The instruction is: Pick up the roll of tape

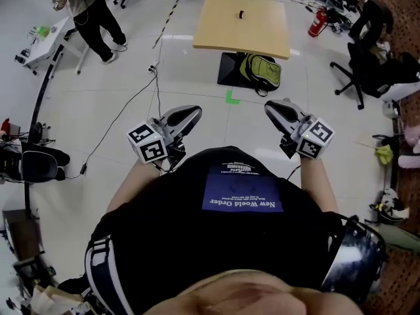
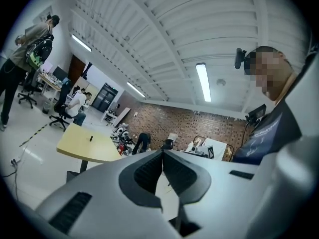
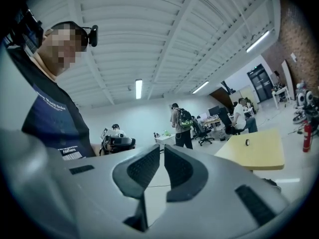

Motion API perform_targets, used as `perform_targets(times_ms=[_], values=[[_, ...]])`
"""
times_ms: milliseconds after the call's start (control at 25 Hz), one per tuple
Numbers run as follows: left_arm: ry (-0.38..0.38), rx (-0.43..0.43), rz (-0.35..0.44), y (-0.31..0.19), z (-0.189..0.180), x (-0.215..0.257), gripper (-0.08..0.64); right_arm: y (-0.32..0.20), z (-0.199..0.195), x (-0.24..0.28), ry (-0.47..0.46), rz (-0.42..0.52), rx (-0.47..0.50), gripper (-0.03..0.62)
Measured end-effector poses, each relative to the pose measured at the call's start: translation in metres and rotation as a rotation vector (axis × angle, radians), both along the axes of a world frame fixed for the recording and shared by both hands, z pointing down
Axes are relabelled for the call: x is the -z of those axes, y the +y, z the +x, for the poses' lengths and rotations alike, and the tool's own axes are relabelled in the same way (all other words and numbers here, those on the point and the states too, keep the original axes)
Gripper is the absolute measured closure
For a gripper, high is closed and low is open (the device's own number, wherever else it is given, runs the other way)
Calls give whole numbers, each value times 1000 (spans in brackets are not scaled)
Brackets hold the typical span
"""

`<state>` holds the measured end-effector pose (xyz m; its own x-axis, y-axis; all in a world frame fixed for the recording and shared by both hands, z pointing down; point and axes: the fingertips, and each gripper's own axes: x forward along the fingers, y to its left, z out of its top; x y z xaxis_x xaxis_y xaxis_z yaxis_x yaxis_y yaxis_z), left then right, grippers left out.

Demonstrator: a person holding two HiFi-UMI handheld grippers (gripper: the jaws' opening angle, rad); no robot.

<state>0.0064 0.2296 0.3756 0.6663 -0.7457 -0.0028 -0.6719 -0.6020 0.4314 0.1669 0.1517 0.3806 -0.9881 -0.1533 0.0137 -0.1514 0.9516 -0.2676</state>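
Tape [image 1: 241,14] is lying on the table [image 1: 262,35] at twelve o'clock. I am carrying left hand-held gripper [image 1: 190,113] and right hand-held gripper [image 1: 274,107] closed, empty; one needs opening near it.

We read "New World Order" in white letters on the blue panel [image 1: 243,192] printed on the person's black T-shirt [image 1: 164,215], seen from the head view. The finer lines of print above and below those words are too small for us to make out.
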Motion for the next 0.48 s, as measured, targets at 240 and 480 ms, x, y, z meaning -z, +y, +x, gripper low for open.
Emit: perform_targets(times_ms=[240, 480], values=[[21, -56, 33, -61, -39, -7, 552, -47, -42, -10, 46, 3, -42, 589], [12, -111, 65, -144, -118, -5, 552, -119, -113, 6, 40, 15, -136, 589]])
